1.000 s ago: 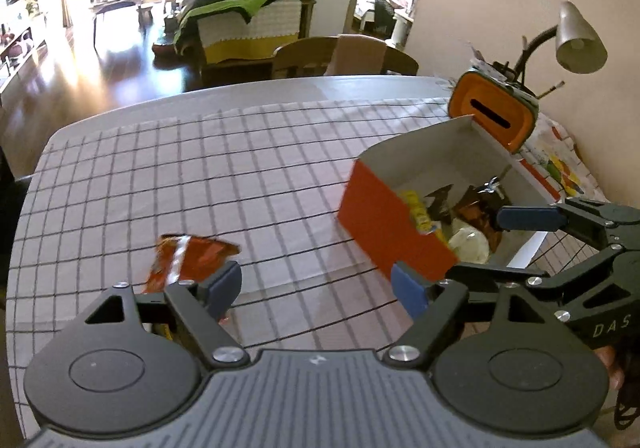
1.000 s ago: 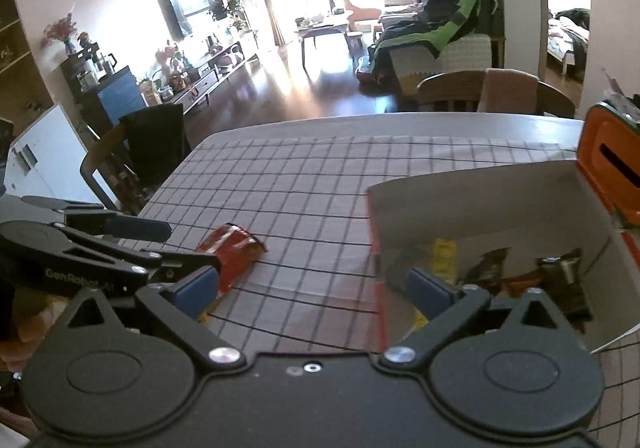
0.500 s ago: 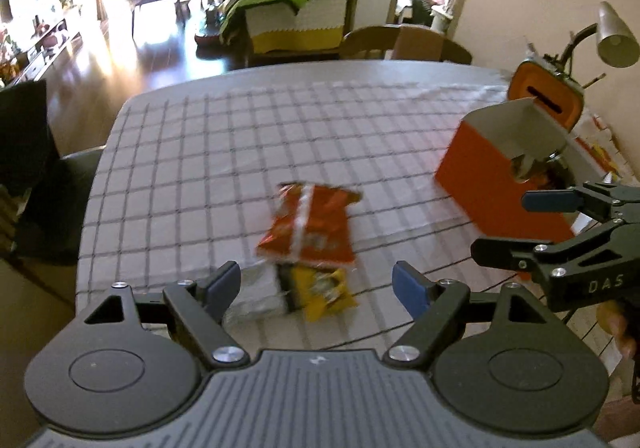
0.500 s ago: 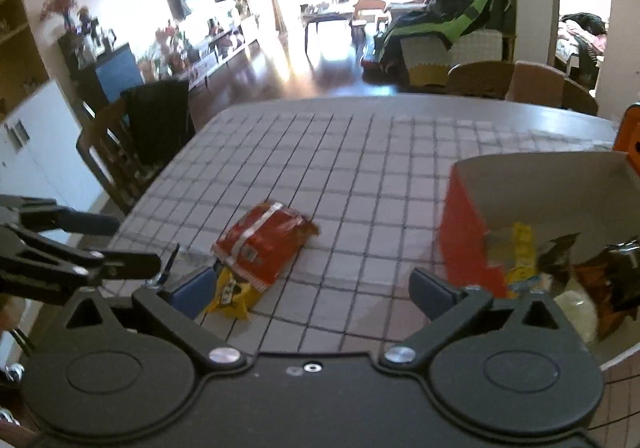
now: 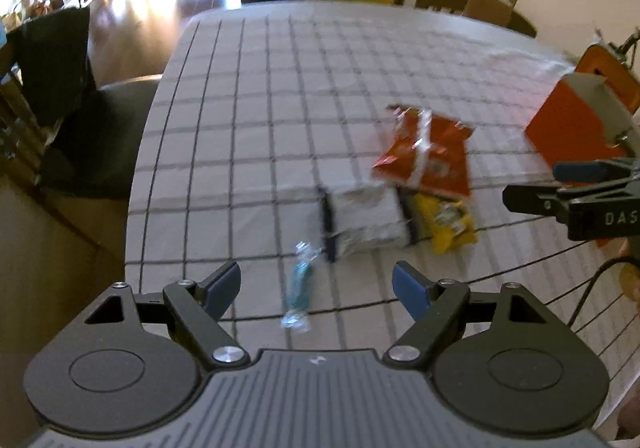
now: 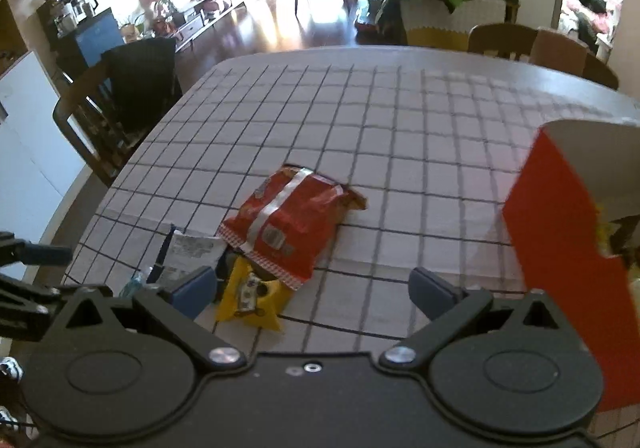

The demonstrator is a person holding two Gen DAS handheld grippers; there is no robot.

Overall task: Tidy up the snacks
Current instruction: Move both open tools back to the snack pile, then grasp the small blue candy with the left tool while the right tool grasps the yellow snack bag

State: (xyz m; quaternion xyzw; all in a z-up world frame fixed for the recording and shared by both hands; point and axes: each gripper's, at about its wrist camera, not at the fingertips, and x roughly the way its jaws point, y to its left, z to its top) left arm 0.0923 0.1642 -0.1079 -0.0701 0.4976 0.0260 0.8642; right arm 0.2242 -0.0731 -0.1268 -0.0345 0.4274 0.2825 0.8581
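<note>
Approaching the snack pile low in the frame, the left gripper (image 5: 316,286) and right gripper (image 6: 316,286) held jaws wide, empty. Straddling the blue candy (image 5: 298,284) squarely would have suited; the orange box (image 6: 560,224) stood right.

The left gripper (image 5: 316,286) and the right gripper (image 6: 312,286) both point forward and downward, side by side, each with its jaws spread wide and nothing between them.

Chip bag (image 6: 294,226) on table (image 6: 400,119); box (image 6: 560,207) well right; two packets (image 6: 250,298) just before the bag.
</note>
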